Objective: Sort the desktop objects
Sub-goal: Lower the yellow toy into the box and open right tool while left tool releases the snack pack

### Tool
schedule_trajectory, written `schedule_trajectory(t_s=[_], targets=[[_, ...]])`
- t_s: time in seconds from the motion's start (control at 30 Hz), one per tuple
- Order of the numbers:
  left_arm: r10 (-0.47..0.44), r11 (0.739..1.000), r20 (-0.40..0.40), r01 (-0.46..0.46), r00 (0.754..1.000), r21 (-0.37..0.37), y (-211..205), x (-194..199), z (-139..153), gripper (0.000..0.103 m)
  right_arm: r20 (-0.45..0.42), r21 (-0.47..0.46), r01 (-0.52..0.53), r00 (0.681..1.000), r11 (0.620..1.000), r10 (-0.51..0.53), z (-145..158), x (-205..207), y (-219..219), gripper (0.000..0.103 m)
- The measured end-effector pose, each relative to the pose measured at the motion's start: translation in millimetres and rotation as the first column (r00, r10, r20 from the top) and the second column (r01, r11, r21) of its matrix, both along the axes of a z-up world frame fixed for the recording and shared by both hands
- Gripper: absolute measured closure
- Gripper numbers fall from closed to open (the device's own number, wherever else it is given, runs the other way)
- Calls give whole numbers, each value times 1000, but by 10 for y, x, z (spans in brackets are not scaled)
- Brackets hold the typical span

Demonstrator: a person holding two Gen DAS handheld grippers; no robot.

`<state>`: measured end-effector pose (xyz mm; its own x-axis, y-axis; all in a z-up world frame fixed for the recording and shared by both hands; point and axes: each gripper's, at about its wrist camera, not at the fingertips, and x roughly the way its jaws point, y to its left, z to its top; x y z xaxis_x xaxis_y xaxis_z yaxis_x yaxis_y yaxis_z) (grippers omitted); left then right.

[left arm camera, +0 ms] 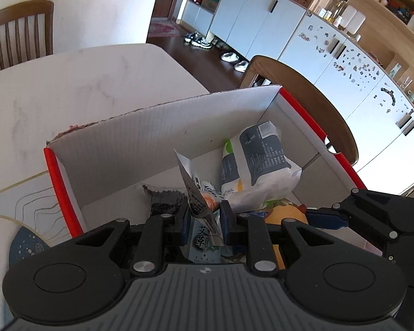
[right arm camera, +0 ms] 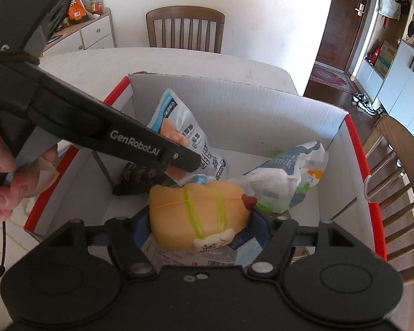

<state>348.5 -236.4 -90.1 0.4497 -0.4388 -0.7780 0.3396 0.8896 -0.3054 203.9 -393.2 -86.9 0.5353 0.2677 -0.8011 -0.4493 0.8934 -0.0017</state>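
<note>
- Pinching a snack packet by its lower edge, the left gripper has its jaws nearly closed, the thin foil standing up between the blue pads over the inside of the box.
- The right gripper has its jaws about half apart, pressed on either side of a soft orange toy with two green stripes, a red tip and a small label; the toy is held low inside the box, above the things lying on the floor of it.
- Around both grippers stands the white cardboard box with red edges, open at the top, set on the pale table.
- Already in the box, as far as I can count: one grey-and-white pouch leaning toward the far right corner, one dark packet lying toward the left wall, one printed carton under the left gripper, and some flat printed packaging beneath the toy, too covered to count.
- Held and not yet let go: one packet, one toy.
- My judgement is that the sorting is well along; the two held items remain to be released. The table in view beyond the box shows nothing more to gather, though the near part of it is hidden.
- Two wooden chairs stand by the table.
</note>
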Motion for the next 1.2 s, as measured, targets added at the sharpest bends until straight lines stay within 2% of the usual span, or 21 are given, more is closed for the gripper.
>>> schedule_trajectory(t_s=[0.2,0.3,0.5,0.63,0.83,0.97,1.07,1.2], targets=[[-15,1000,-8,15,1000,26,-18,-7,13,81,6,6,-4,1000,1000,4,15,-41,-7,28],[-24,1000,-10,24,1000,14,-7,-25,23,79,28,6,4,1000,1000,-4,62,-87,-9,25],[-47,999,11,46,999,10,-23,-119,84,62,53,17,5,999,1000,-5,155,-150,-39,25],[-73,997,39,72,997,21,-45,-197,149,46,59,22,6,998,1000,-7,197,-196,-59,24],[-90,996,55,89,994,28,-22,-302,229,38,63,31,16,998,999,-18,235,-258,-104,24],[-84,996,63,84,994,6,59,-387,300,37,67,44,27,997,999,-30,285,-311,-140,23],[-86,996,87,86,992,4,104,-482,376,32,76,59,31,996,998,-36,345,-362,-169,23],[-97,995,124,97,988,9,167,-623,473,30,87,75,40,995,996,-47,419,-432,-198,23]])
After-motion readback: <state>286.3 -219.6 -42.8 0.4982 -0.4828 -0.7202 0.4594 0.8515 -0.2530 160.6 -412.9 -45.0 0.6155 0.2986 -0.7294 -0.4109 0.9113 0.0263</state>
